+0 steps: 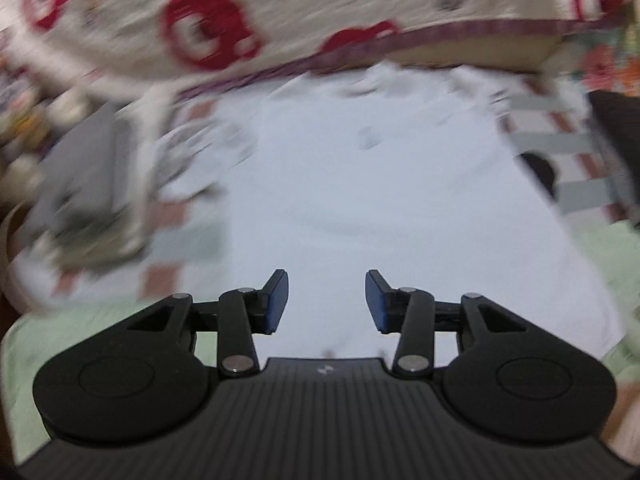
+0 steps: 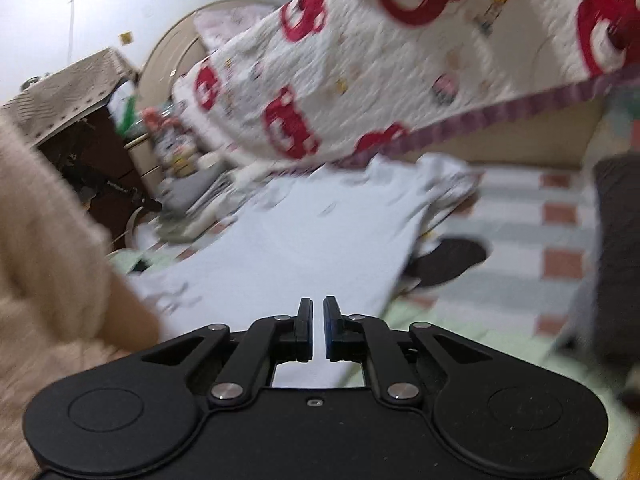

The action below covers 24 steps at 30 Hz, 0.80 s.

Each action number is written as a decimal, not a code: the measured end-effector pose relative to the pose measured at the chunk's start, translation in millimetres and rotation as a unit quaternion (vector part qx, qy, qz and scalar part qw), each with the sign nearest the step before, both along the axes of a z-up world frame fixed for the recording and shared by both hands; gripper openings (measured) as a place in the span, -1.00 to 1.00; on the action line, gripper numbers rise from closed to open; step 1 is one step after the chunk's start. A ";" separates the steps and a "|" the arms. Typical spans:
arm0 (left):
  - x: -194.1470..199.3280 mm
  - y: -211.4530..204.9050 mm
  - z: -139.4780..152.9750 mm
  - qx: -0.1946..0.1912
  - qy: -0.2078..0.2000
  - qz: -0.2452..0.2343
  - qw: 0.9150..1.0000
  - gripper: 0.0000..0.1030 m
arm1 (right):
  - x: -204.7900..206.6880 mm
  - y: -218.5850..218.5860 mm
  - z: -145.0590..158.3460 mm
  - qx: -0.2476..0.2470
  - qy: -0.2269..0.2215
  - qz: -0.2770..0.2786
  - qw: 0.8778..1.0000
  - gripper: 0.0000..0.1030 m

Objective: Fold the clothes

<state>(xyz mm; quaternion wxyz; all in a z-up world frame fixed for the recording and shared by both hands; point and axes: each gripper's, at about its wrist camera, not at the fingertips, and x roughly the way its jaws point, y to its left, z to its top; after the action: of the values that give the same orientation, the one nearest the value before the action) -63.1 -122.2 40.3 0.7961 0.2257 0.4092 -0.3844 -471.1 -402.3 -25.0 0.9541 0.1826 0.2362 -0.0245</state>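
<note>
A white garment [image 1: 360, 184] lies spread flat on the bed; it also shows in the right wrist view [image 2: 288, 248]. My left gripper [image 1: 326, 302] is open above its near end, with nothing between the blue pads. My right gripper [image 2: 318, 330] hovers over the garment's near edge with its jaws almost closed, a thin gap left; I cannot tell if cloth is pinched. Both views are motion-blurred.
A checked bedsheet [image 2: 520, 220] covers the bed, with a pale green cloth [image 1: 600, 248] near me. A white quilt with red cars [image 2: 360, 80] hangs behind. A grey folded item [image 1: 88, 168] lies left, a dark item [image 2: 452, 260] right of the garment. My beige sleeve [image 2: 48, 248] is at left.
</note>
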 end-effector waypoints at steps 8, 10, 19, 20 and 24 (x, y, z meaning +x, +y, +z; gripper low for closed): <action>9.9 -166.7 -78.6 -0.041 0.040 -0.092 0.994 -0.14 | 114.2 -102.7 -38.5 0.049 0.060 -0.093 0.993 -0.75; 11.1 -199.6 -97.3 -0.050 0.052 -0.095 0.993 -0.14 | 148.4 -118.6 -46.8 0.052 0.081 -0.098 0.991 -0.68; 42.9 -236.3 -143.8 -0.096 0.079 -0.089 0.988 -0.14 | 266.6 -147.8 -100.9 0.028 0.192 -0.081 0.978 -0.63; 49.8 -233.4 -146.7 -0.100 0.091 -0.089 0.987 -0.14 | 275.0 -146.3 -107.5 0.025 0.204 -0.078 0.976 -0.63; 70.1 -221.0 -154.9 -0.124 0.127 -0.096 0.979 -0.14 | 291.6 -133.8 -119.2 0.017 0.193 -0.065 0.979 -0.55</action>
<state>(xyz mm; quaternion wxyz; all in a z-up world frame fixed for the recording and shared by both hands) 7.0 -343.1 -114.6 0.7187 0.1126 0.4325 -0.5326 -179.5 -536.1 -144.2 0.8834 0.2057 0.4043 -0.1173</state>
